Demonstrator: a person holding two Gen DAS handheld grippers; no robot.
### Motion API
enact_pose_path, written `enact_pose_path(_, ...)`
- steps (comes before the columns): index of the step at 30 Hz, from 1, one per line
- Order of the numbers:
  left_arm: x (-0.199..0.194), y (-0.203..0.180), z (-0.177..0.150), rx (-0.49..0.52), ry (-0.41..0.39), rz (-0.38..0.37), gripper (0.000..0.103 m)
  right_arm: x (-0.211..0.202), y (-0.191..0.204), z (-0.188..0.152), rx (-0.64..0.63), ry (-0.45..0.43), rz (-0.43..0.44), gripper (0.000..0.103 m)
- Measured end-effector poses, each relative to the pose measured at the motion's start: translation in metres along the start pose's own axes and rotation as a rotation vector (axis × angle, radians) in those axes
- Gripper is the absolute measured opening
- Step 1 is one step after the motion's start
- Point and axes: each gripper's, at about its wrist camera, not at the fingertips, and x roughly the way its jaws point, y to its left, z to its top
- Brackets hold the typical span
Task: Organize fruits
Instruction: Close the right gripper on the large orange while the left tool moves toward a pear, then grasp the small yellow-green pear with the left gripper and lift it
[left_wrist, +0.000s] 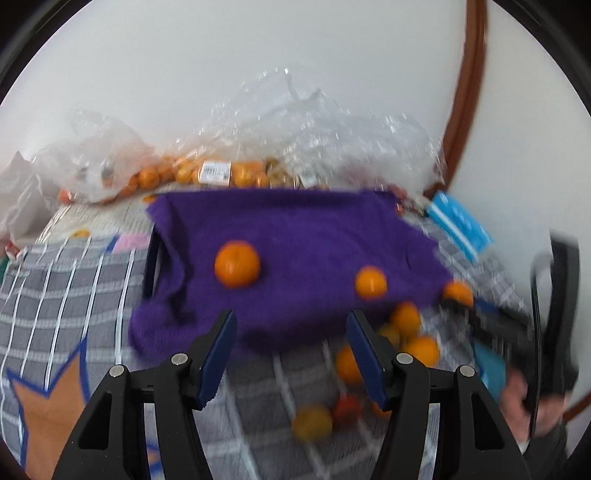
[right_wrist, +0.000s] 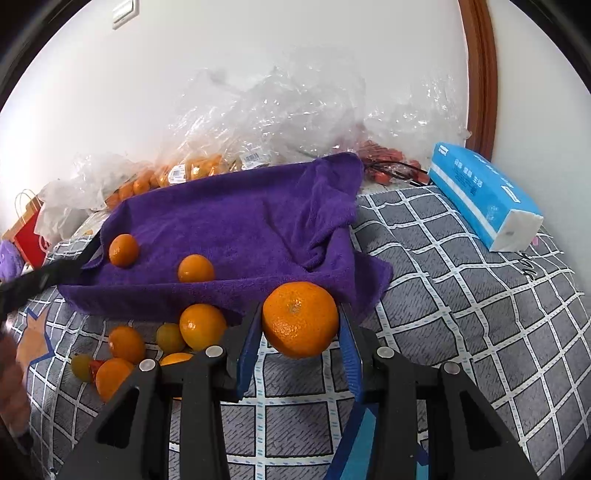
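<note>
surface: we're over a grey checked bedcover against a white wall, with clear plastic bags of fruit at the back.
right gripper: our jaws are clamped on a large round orange mandarin, pads on both flanks, held off the cover just short of the purple towel's near edge, probably on its way there.
purple terry towel: beyond the fingertips, two small oranges already on it, so we read it as the drop zone.
loose pile: small oranges left of the right fingers, unsorted.
left gripper: jaws partly open, nothing between them, aimed at the towel; view blurred.
</note>
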Motion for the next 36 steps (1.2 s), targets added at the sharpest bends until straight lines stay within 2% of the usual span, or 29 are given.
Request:
enact_pose_path(4, -0.002, 0.011, -0.029, -0.081, 0.077, -0.072, 0.047, -0.002, -0.006, 0.001, 0.038, -0.018, -0.022, 0.040)
enact_pose_path(6, -0.001, 0.013, -0.036, -0.100, 0.090, -0.094, 0.044, -0.001, -0.009, 0.002, 0.052, -0.017, -0.024, 0.040)
enact_pose_path(9, 0.001, 0.014, -0.040, -0.106, 0.098, -0.089, 0.036, 0.000, -0.011, 0.002, 0.065, -0.015, -0.025, 0.041)
enact_pose_path(13, 0.007, 0.011, -0.044, -0.095, 0.141, -0.156, 0.026, 0.001, -0.013, 0.002, 0.075, -0.010, -0.022, 0.041)
enact_pose_path(18, -0.007, 0.012, -0.042, -0.082, 0.102, -0.123, 0.026, 0.002, -0.015, 0.002, 0.089, -0.009, -0.024, 0.041)
enact_pose_path(19, -0.010, 0.014, -0.040, -0.081, 0.090, -0.097, 0.026, 0.002, -0.015, 0.002, 0.090, -0.008, -0.024, 0.041)
enact_pose_path(22, -0.012, 0.018, -0.036, -0.038, 0.052, 0.043, 0.026, 0.002, -0.013, 0.001, 0.082, -0.011, -0.031, 0.041)
enact_pose_path(24, -0.005, 0.017, -0.038, -0.009, 0.068, 0.100, 0.026, 0.002, -0.011, 0.002, 0.068, -0.011, -0.033, 0.041)
enact_pose_path(26, 0.002, 0.015, -0.040, 0.005, 0.093, 0.095, 0.028, 0.003, -0.010, 0.001, 0.063, -0.008, -0.031, 0.041)
enact_pose_path(28, 0.010, 0.017, -0.040, -0.015, 0.136, 0.051, 0.028, 0.004, -0.011, 0.001, 0.070, -0.001, -0.029, 0.041)
enact_pose_path(32, 0.014, 0.022, -0.036, -0.067, 0.126, 0.036, 0.028, 0.008, -0.012, 0.001, 0.075, 0.014, -0.024, 0.041)
enact_pose_path(36, 0.017, 0.020, -0.037, -0.061, 0.128, 0.036, 0.028, 0.008, -0.009, 0.000, 0.055, 0.015, -0.023, 0.041)
